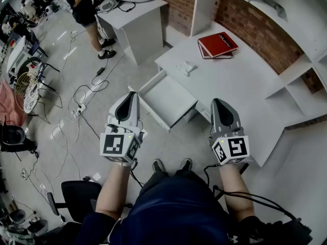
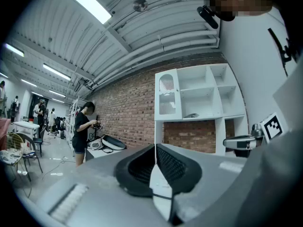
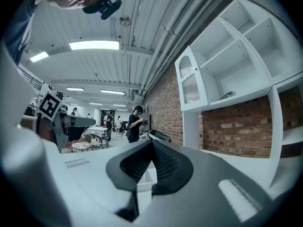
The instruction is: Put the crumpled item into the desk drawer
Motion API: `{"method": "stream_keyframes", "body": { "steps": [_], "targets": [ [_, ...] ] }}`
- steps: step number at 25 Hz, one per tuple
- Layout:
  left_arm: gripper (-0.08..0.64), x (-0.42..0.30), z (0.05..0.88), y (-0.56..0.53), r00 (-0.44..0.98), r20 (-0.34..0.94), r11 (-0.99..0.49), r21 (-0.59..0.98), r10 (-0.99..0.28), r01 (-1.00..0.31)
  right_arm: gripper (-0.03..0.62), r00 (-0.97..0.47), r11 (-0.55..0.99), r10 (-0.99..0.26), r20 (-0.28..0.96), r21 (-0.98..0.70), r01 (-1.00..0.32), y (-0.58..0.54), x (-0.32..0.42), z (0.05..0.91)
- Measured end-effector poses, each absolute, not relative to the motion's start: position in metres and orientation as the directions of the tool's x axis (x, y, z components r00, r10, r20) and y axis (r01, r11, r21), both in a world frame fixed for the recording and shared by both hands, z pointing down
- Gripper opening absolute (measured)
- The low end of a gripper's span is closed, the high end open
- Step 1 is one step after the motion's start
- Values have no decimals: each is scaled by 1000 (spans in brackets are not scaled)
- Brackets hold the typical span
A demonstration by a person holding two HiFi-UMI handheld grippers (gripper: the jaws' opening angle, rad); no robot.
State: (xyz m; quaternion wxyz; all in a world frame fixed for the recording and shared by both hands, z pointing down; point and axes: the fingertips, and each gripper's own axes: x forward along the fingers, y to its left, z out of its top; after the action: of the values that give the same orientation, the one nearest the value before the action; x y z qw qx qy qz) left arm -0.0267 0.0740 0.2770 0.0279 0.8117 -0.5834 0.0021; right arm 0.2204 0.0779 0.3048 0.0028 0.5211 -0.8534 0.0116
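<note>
Desk (image 1: pixel 240 83), open drawer (image 1: pixel 171 100), perhaps crumpled paper (image 1: pixel 185 68)

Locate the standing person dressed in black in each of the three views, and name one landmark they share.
Head view: the standing person is at the top left, beside a white side table.
Left gripper view: left of centre, at mid-height, before the brick wall.
Right gripper view: just left of centre, at mid-height.
Shared landmark: the brick wall, seen in all three.

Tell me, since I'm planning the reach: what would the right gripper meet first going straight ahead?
Likely free nearby: the right gripper points level over the white desk toward the brick wall; depth unclear.
</note>
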Motion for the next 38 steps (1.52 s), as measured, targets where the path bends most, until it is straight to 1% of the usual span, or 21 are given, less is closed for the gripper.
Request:
{"method": "stream_keyframes", "body": {
  "steps": [3, 10, 16, 21, 27, 32, 38],
  "targets": [
    [12, -29, 285, 76, 284, 45, -281, 55, -958, -958, 2, -459, 459, -888, 15, -19, -888, 77, 225, 306],
    [12, -11, 284, 74, 289, 36, -288, 29, -957, -957, 2, -473, 472, -881, 11, -37, -881, 73, 240, 310],
    [12, 4, 286, 77, 259, 43, -258, 20, -965, -966, 2, -507, 505, -862, 6, -77, -860, 65, 255, 314],
    [12, 9, 299, 86, 232, 63, -231, 21, -971, -973, 2, -530, 526, -848, 30, -92, -846, 55, 262, 325],
    [12, -5, 318, 78, 206, 103, -204, 27, -973, -979, 2, -546, 537, -835, 71, -116, -836, 37, 253, 343],
    [12, -18, 337, 50, 228, 129, -224, 46, -965, -974, 3, -529, 517, -842, 107, -120, -847, 11, 241, 355],
    [12, -36, 348, -8, 289, 141, -282, 70, -947, -957, 3, -479, 462, -865, 147, -138, -876, -33, 228, 364]
  ]
}}
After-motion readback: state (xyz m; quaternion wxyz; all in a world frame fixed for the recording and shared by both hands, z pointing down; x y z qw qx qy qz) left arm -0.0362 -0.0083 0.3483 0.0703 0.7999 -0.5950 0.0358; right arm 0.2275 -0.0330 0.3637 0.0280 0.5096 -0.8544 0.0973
